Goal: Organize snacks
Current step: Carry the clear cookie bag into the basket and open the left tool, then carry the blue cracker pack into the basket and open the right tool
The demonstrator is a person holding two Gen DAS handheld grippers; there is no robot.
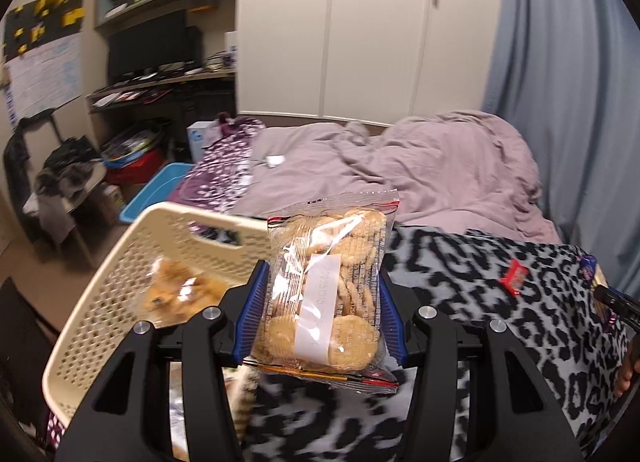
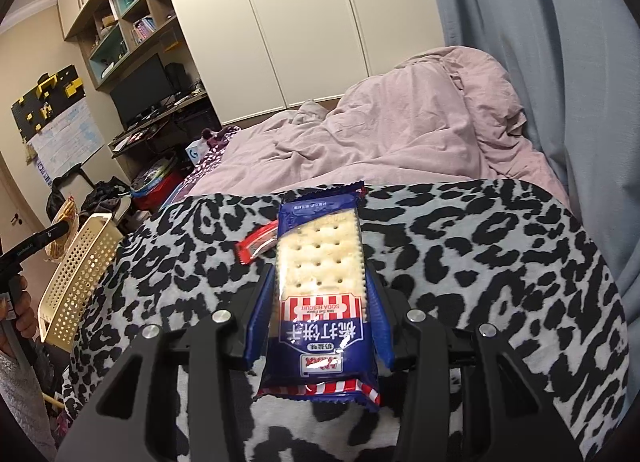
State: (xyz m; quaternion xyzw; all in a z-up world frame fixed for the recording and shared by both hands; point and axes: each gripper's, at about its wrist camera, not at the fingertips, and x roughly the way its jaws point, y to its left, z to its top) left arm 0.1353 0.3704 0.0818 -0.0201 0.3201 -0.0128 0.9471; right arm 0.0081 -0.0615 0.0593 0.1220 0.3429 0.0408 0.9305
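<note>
**Two crinkly packs being carried, one in each claw**

The clear bag of round biscuits (image 1: 326, 294) is being held upright in the left claw (image 1: 322, 310), pinched across its middle between the blue pads (image 1: 252, 310), just beside the cream perforated basket (image 1: 120, 282). It is being judged light and slippery, the film crackling and the biscuits inside brittle, so a soft squeeze across the flat stack is being favoured over the sealed ends, which would fold. A second bag of golden snacks (image 1: 180, 294) is already lying in the basket, blurred.

Over on the right, the blue soda biscuit pack (image 2: 320, 294) is being gripped in the right claw (image 2: 320, 302), clamped on its long edges, raised over the leopard-print blanket (image 2: 500, 262). This one is being read as stiffer, a squared block of crackers, yet fragile at the corners; the mid-length hold is looking sound. A small red wrapped snack (image 2: 256, 246) is lying on the blanket just behind it, not yet collected. The basket is seen at the bed's left edge, well apart from this pack, with the rumpled pink duvet (image 2: 400, 134) beyond.
</note>
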